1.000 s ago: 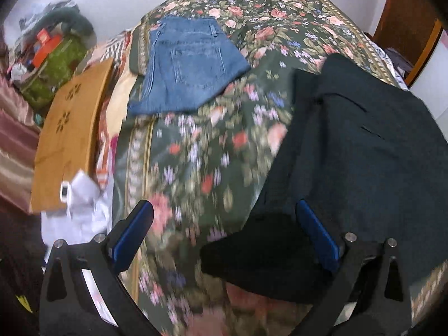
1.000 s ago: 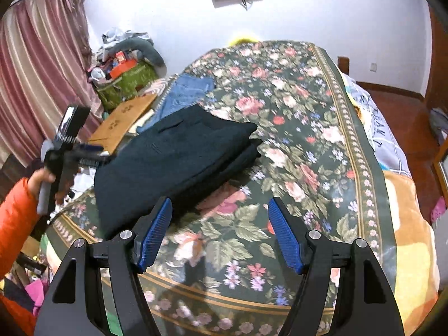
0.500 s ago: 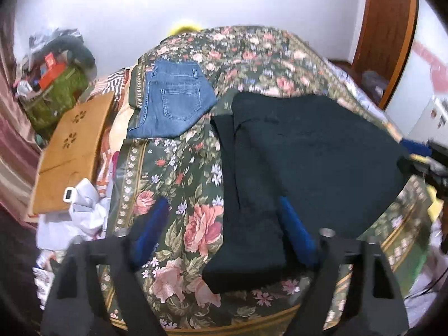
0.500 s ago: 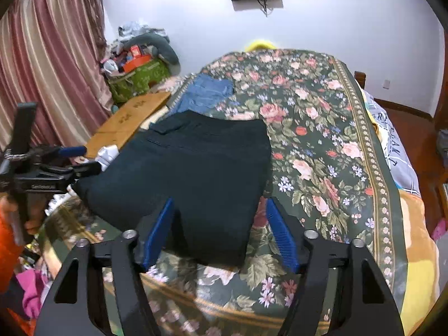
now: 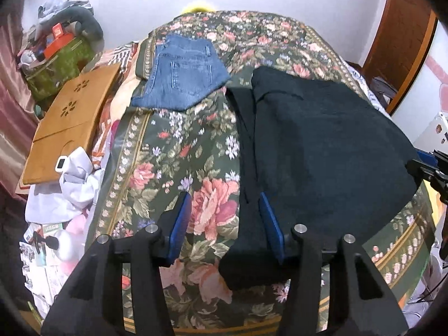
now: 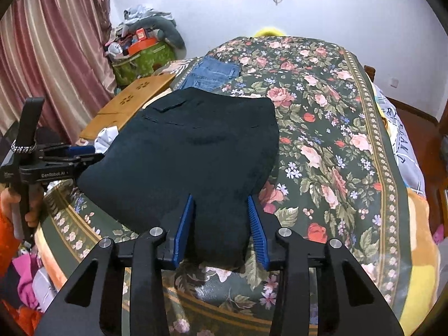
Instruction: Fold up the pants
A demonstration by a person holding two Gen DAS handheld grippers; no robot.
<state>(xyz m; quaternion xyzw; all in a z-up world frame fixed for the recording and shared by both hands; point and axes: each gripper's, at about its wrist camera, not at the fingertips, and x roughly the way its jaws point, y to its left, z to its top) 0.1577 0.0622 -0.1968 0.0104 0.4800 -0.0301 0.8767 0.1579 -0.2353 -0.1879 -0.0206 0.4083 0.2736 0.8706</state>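
While the left gripper point(image 5: 225, 224) hangs over the near edge of the bed point(image 5: 179, 151), its blue fingers point(image 5: 180, 221) stand apart with nothing between them, one over the floral cover, the other over the edge of the dark pants point(image 5: 322, 151). The right gripper point(image 6: 221, 225) likewise has its fingers point(image 6: 256, 226) spread, straddling the near corner of the pants point(image 6: 196, 151) without gripping it. The pants lie folded flat across the bed. Beyond them lie folded jeans point(image 5: 184, 75), and beside the bed a wooden board point(image 5: 72, 123).
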